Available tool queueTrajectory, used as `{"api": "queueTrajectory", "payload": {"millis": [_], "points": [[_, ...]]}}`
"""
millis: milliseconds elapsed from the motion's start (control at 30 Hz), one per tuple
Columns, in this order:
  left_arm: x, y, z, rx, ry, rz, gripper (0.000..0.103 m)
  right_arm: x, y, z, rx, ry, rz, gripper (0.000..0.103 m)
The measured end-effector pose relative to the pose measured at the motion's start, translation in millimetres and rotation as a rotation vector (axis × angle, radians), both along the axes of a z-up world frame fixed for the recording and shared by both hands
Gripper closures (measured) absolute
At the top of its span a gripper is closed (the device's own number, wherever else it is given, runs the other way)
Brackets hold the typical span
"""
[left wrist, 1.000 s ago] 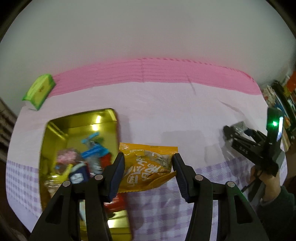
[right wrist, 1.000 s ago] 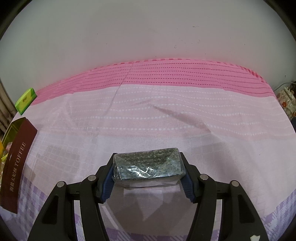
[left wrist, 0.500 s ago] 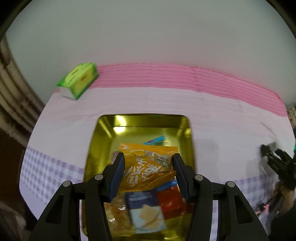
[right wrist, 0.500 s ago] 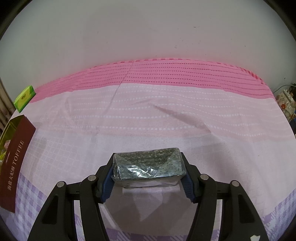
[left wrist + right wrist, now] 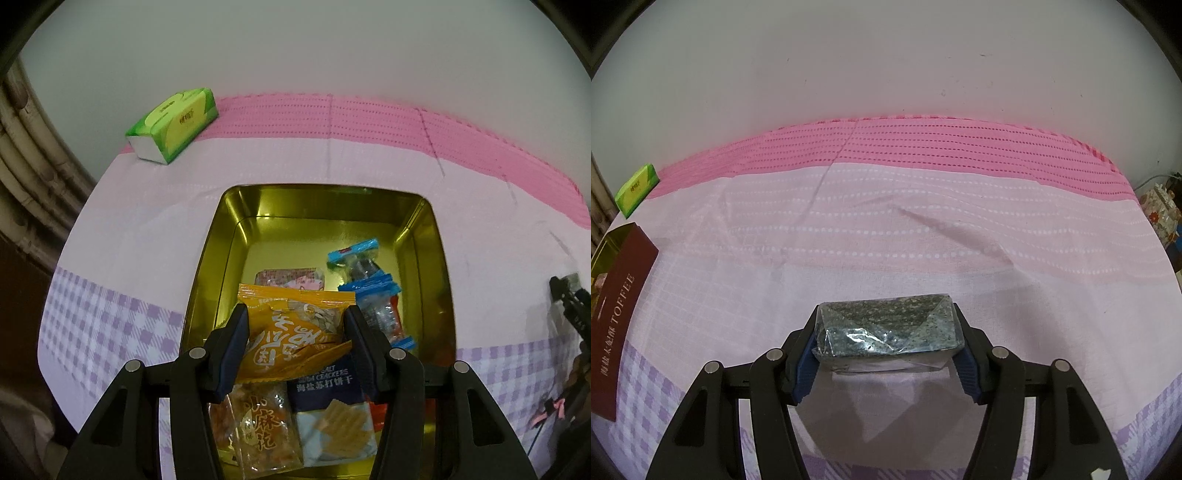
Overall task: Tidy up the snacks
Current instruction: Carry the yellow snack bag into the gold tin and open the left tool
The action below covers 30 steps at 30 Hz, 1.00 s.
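Left tool [image 5: 295, 341]: closed on the orange seed packet [image 5: 295, 332], pads pressing both its side edges, the packet bowed between them
Packet's long axis: across the jaws, level with the tin's short side
Below the packet: the gold tin [image 5: 436, 258], straight under the tool, so the drop looks to be plain downward
Nearest in the tin: a sea salt cracker pack [image 5: 328, 417] beside a clear orange-lettered snack bag [image 5: 258, 428], both partly under the held packet
Further in the tin: a pink wrapped sweet [image 5: 291, 277] and blue wrappers [image 5: 369, 288] to its right
Free space: bare gold floor at the far end
Right tool [image 5: 886, 338]: holds a clear-wrapped seaweed block [image 5: 886, 328] above the counter cloth [image 5: 923, 240]
Tin from the right tool: well off to its left, its maroon toffee-lettered side [image 5: 617, 325] at the frame edge
Nearer hand: the left, judged ready to release first
Far corner: green tissue pack [image 5: 173, 123]
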<state>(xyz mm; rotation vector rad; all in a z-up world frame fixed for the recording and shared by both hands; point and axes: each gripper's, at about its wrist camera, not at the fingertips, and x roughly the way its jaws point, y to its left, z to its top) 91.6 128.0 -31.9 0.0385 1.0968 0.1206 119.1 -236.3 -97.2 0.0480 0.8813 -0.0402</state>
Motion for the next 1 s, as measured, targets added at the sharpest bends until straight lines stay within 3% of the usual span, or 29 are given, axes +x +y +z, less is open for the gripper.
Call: {"api": "queueTrajectory", "payload": {"millis": [500, 1000], "points": [[5, 7, -20, 0.023, 0.036, 0.011, 0.049, 1, 2, 0, -0.018, 0.004, -0.001, 0.043], [1, 8, -14, 0.017, 0.039, 0.005, 0.046, 1, 3, 0, -0.022, 0.005, -0.001, 0.042]]}}
